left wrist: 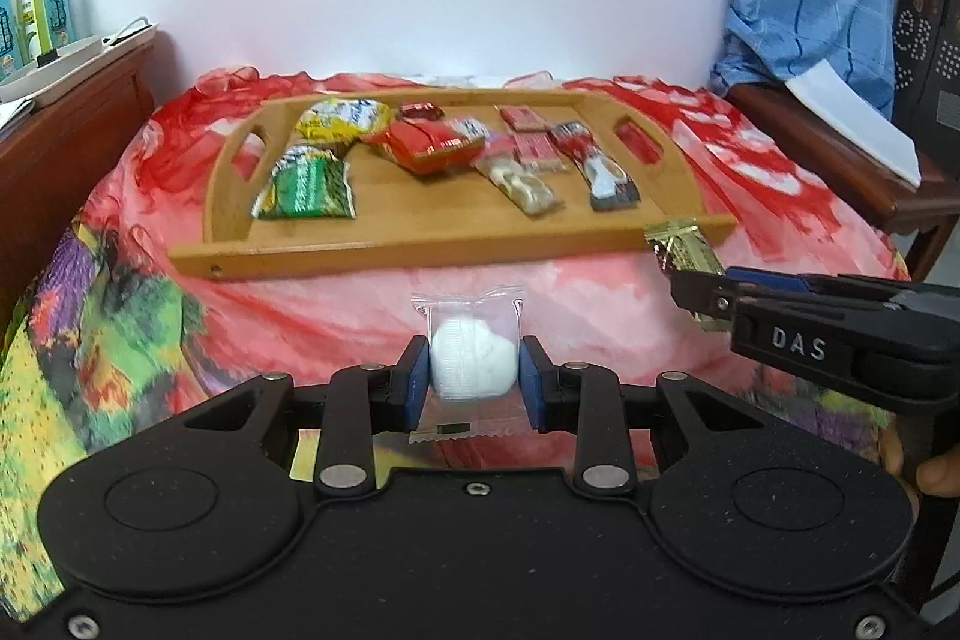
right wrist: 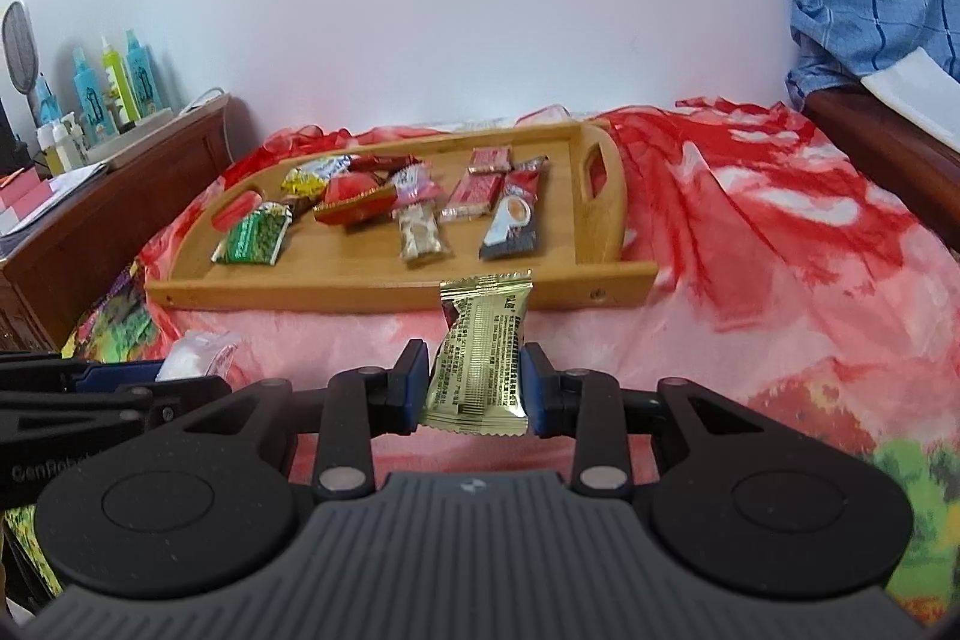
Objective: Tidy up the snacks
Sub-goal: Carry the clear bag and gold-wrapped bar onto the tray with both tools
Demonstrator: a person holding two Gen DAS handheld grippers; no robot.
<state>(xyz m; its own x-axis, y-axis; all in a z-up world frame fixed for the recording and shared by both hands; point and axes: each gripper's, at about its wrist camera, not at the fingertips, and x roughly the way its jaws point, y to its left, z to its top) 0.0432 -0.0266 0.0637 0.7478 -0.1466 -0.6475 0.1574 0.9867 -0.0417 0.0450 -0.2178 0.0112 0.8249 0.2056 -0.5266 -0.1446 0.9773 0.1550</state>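
Snacks fill the tray (left wrist: 420, 244); my left gripper (left wrist: 474, 376) pinches a white sweet (left wrist: 474, 361), my right gripper (right wrist: 474, 388) a gold packet (right wrist: 480, 358), both short of the tray's near edge. Slick wrappers may slip, or catch that rim.

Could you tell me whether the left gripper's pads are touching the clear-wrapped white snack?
Touching. The left wrist view shows both blue pads of the left gripper pressed against the clear-wrapped white snack, with no gap.

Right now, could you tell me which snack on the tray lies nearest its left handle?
The green packet; the yellow packet lies behind it.
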